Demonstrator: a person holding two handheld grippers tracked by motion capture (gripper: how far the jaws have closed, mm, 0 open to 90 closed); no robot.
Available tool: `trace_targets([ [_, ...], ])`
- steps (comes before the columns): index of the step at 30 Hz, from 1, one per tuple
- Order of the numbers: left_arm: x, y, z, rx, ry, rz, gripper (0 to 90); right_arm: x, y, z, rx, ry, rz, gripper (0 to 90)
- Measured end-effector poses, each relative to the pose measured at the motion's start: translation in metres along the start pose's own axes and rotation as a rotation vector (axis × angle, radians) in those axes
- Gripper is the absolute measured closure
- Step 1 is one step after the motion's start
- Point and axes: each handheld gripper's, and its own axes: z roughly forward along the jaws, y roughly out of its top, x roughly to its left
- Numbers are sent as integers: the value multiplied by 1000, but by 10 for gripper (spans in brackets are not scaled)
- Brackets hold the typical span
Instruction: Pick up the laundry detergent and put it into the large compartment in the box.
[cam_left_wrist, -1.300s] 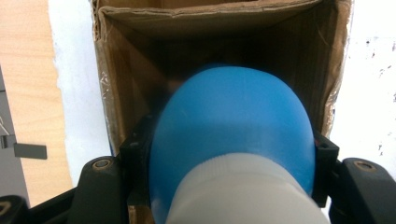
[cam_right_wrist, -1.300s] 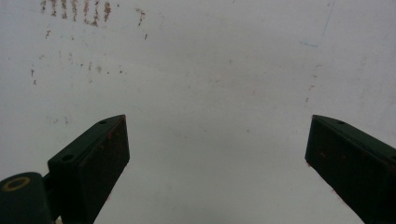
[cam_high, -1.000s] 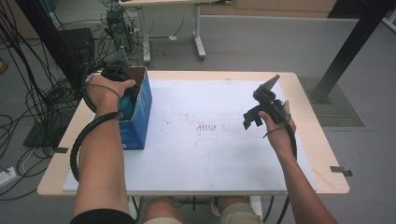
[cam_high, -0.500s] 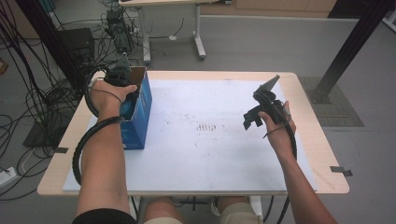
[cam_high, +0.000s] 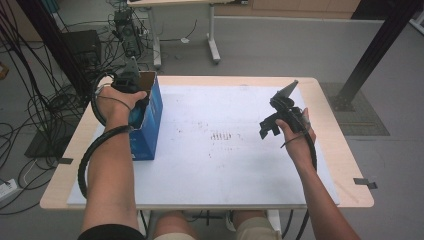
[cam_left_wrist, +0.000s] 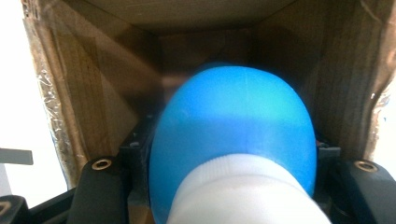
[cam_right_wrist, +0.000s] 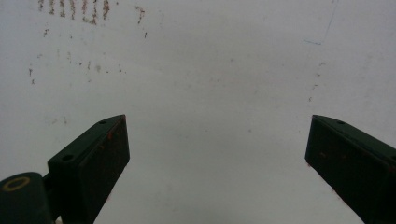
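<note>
The blue bottle (cam_left_wrist: 233, 135) sits down inside the open cardboard box (cam_high: 149, 117) at the table's left edge. It is smooth, rounded plastic with a ribbed white cap (cam_left_wrist: 243, 191) towards the camera, and it is pinched between the black jaws of the left gripper (cam_high: 131, 82), which are drawn in tight on its body. Compared with a second ago, the left hand (cam_high: 120, 100) has crept a little further over the box mouth; the grip on the bottle looks the same. Inside, the box walls are plain brown corrugated board with a strip of shiny tape along one flap edge; outside it is glossy blue, tall and rectangular, standing upright.

Over on the right, the right gripper (cam_high: 272, 125) hovers above the white sheet (cam_high: 220, 165) just where it was before. Its jaws are spread wide with nothing between them. Its pads (cam_right_wrist: 100, 161) are flat, matte black blocks flecked with reddish specks. The sheet is smooth and pale, marked with rows of small brownish dashes (cam_high: 220, 136) near the middle. Beneath it the wooden table (cam_high: 350, 165) shows a light, rounded rim.
</note>
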Motion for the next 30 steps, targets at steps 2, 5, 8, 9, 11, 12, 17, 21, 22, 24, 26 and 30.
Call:
trace_targets([
  [2,0,0,0,1,1,1,373,0,0,-1,-1,-1,1,63],
  [5,0,0,0,1,1,0,373,-1,0,-1,-2,0,1,62],
  [8,0,0,0,-2,1,0,372,0,0,0,1,1,4,62],
  [9,0,0,0,-3,1,-1,372,0,0,0,1,1,2,62],
  [11,-1,-1,0,-6,3,-4,373,-1,0,0,1,1,0,63],
  [12,0,-1,0,-4,1,1,372,0,0,0,0,1,3,62],
  [17,-1,-1,0,-6,2,-2,372,0,-1,-1,-5,0,-4,62],
  [21,-1,-1,0,-7,3,-2,372,0,-1,-2,-4,2,1,62],
  [22,-1,-2,0,-8,3,-2,372,0,-1,-2,-7,0,1,62],
  [24,-1,-2,0,-9,3,-2,372,0,-1,-2,-7,-1,0,62],
  [26,-1,-2,0,-9,2,-2,372,0,-1,-2,-6,-1,-2,62],
  [30,0,-2,0,-11,2,-2,372,0,-2,-2,-8,-2,-4,63],
])
